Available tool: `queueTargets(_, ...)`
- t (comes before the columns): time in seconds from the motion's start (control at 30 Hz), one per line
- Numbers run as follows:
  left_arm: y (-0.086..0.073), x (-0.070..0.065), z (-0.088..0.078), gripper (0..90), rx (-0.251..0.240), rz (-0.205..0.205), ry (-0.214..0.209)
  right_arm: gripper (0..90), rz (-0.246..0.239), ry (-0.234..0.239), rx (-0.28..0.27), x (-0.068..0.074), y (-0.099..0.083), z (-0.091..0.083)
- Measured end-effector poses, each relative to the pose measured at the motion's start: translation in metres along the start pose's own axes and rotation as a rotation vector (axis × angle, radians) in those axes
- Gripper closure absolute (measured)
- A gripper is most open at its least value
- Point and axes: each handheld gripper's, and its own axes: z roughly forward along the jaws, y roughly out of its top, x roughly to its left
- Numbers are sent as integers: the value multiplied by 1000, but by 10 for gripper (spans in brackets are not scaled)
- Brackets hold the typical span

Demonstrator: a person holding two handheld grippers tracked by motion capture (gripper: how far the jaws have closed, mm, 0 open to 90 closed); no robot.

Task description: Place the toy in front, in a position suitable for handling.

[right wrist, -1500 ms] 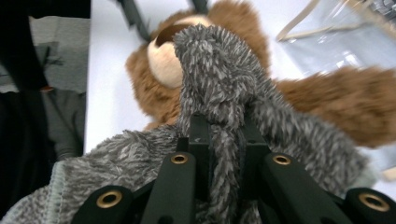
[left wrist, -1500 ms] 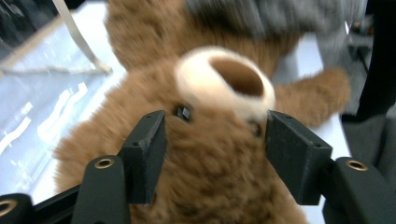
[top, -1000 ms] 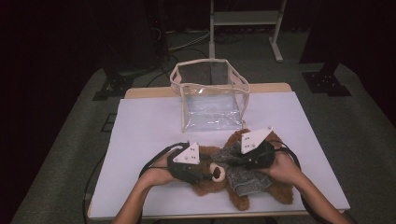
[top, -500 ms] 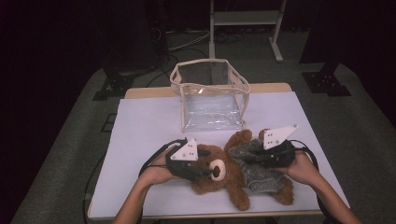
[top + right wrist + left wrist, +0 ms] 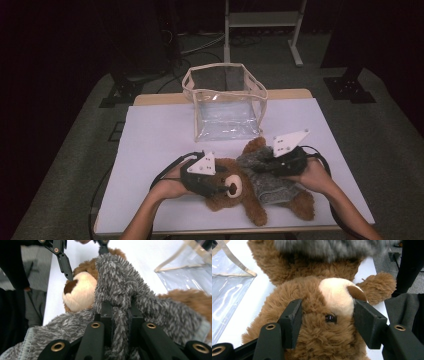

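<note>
**Teddy bear pinned at the head, grey top pinched and lifted**

Lying near the lower edge of the white table (image 5: pixel 160 135) in the high view, low and right of centre: a brown teddy bear (image 5: pixel 235 187), on its back, snout turned up. Over its body, a fuzzy grey top (image 5: pixel 267 177), bunched and partly raised off the brown fur.

Coming in from the bottom left of the high view, the left gripper (image 5: pixel 212 184), held in a hand and set over the bear's head. In the left gripper view, seen along its own jaws: jaws about half apart, one pad at each side of the head, pressing into the fur beside the cream snout (image 5: pixel 335 293) and the black eye (image 5: pixel 330 318). Head clamped between them.

Coming in from the bottom right of the high view, the right gripper (image 5: pixel 267 167), resting over the bear's chest. In the right gripper view, low in the middle of the frame: jaws drawn almost together, with a fold of the grey top squeezed between them and standing up in a ridge above them. Behind that ridge, upper left of the frame, the snout and the tips of the other gripper.

Beyond the bear, at the middle of the high view, well clear of both grippers: a clear plastic bag (image 5: pixel 225 105) with a cream rim, standing upright with its mouth open.
</note>
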Motion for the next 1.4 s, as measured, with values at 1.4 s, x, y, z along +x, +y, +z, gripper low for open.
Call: queueTargets(1.4,14,2,3,386,56,16,-60,772,53,18,-103,-10,12,-12)
